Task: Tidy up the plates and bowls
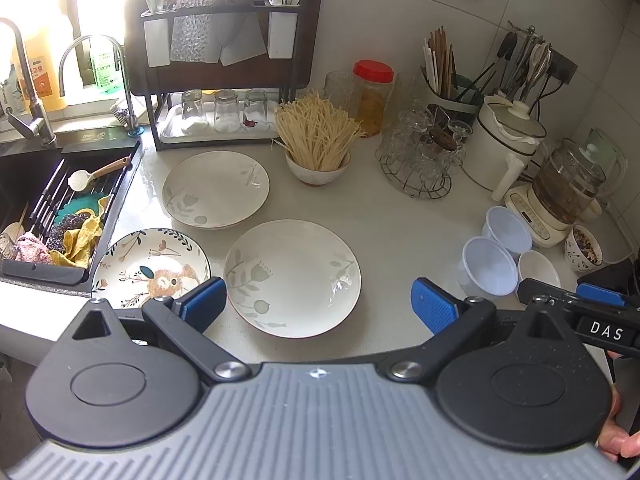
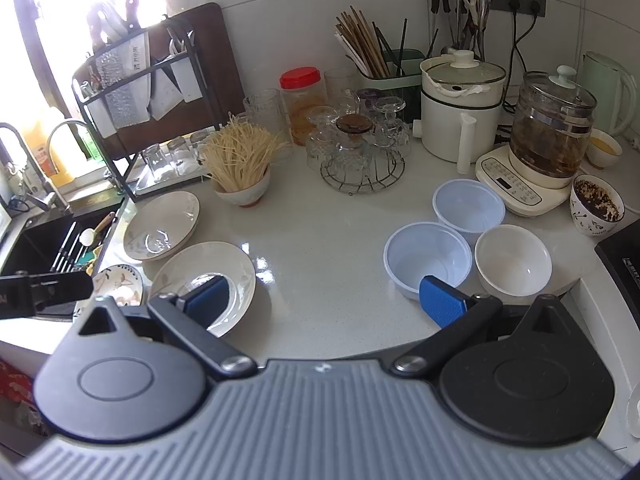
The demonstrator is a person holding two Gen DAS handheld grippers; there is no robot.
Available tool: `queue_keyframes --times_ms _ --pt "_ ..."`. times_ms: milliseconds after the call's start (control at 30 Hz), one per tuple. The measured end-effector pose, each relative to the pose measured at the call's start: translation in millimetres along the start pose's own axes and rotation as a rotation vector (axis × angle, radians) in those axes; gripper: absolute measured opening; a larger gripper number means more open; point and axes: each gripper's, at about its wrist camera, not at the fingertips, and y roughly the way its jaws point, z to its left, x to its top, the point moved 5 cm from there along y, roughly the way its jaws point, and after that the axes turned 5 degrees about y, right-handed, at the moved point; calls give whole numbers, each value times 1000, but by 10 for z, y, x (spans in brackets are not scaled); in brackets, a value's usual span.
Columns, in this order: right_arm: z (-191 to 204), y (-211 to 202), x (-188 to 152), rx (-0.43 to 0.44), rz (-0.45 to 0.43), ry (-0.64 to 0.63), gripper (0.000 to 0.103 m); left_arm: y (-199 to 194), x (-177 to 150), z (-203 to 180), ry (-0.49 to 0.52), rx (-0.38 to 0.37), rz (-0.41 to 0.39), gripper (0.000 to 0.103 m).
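Two white leaf-print plates lie on the counter, one near [image 1: 292, 276] [image 2: 204, 276] and one farther back [image 1: 216, 188] [image 2: 162, 226]. A patterned plate [image 1: 148, 268] [image 2: 118, 284] sits by the sink. To the right stand two translucent plastic bowls [image 2: 426, 258] [image 2: 468, 204] and a white bowl [image 2: 514, 260] [image 1: 538, 268]. My left gripper [image 1: 319, 304] is open above the near plate, holding nothing. My right gripper [image 2: 325, 302] is open over bare counter between the near plate and the bowls, also holding nothing.
A bowl of dry noodles [image 1: 318, 170] stands behind the plates. The sink [image 1: 40, 208] with a drying rack is at the left. Upturned glasses on a wire stand [image 2: 360, 160], a white pot [image 2: 460, 108], a glass brewer [image 2: 548, 136] and a cup [image 2: 596, 204] crowd the back right.
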Motion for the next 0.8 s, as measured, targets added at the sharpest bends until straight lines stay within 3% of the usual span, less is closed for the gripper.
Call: queue_keyframes --times_ms 800 --pt "4 39 -26 -2 9 4 103 25 23 -20 10 -4 5 100"
